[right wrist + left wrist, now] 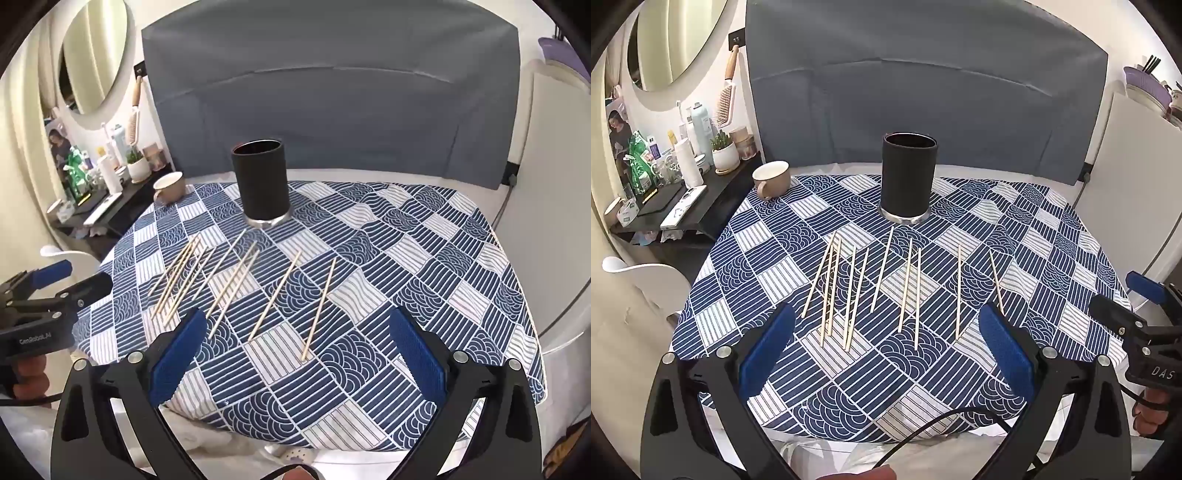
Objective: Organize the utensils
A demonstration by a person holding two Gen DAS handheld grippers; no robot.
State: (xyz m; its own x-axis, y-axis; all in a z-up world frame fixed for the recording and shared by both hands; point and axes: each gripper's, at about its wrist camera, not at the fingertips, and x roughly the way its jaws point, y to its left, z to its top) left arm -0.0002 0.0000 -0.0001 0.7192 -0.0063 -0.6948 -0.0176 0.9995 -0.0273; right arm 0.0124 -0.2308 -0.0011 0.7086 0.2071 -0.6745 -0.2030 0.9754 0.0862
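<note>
Left tongs (886, 332) gape wide, empty; right tongs (297, 336) likewise. Chopsticks (882, 275) lie before the black holder (908, 177).

Chopsticks (882, 269) spread flat on the tablecloth (1015, 258) just before the upright holder (908, 177); mug (772, 179) left of the holder, near the tablecloth's edge.

Both my tongs hang wide apart over the near edge of the desk (1052, 221), nothing between their pads. Ahead, the wooden sticks (908, 284) lie flat and scattered, with bare cloth gaps between the right-hand ones. Behind them the black cylinder holder (908, 179) stands upright, mouth unobstructed. The beige mug (772, 179) sits far left, well apart. Open cloth to the right.
</note>
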